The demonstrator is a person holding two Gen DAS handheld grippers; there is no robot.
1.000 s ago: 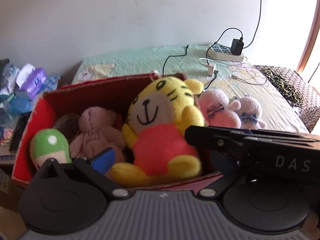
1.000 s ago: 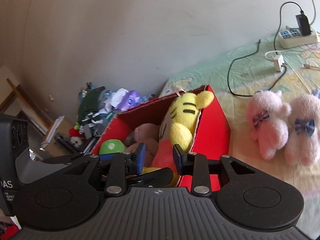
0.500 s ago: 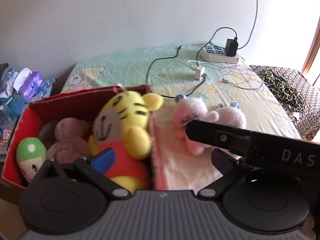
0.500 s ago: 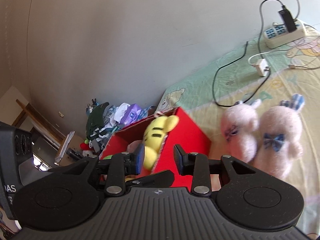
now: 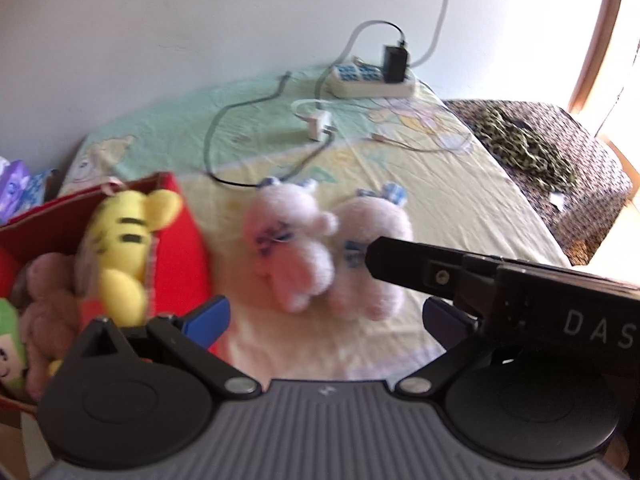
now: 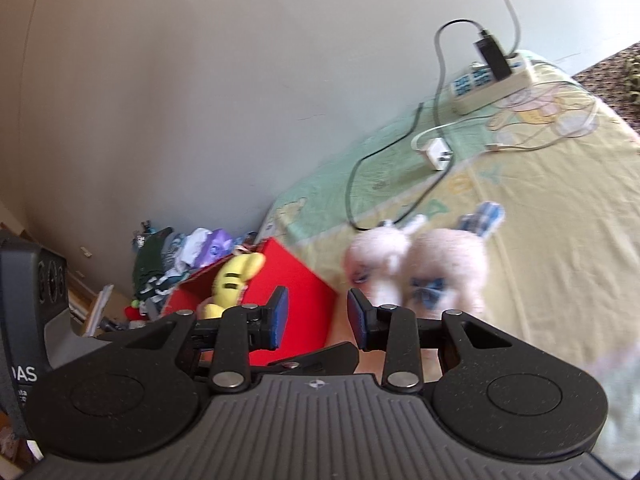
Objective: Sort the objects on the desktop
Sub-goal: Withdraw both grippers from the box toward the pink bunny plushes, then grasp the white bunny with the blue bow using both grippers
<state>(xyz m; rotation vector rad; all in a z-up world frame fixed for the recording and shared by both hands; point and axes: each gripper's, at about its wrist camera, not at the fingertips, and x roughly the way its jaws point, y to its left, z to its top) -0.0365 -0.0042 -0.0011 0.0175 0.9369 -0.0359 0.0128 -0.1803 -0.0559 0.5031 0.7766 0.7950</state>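
Two pink plush (image 5: pixel 328 256), side by side on bed just right of red box (image 5: pixel 180 240), lie dead ahead of L tongs (image 5: pixel 324 320) (spread wide, empty), R tongs (image 6: pixel 316 316) (part-spread, empty) aim left of them; L nearer, judged.

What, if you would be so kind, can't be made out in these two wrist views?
- Left wrist view: the two pink plush rabbits are motion-blurred, so their faces are unreadable; the right gripper's body covers part of the farther one.
- Left wrist view: the green plush is cut off by the left edge.
- Right wrist view: the red box's contents are hidden by its wall, except the yellow tiger plush.
- Right wrist view: the clutter beside the bed is too small to identify.
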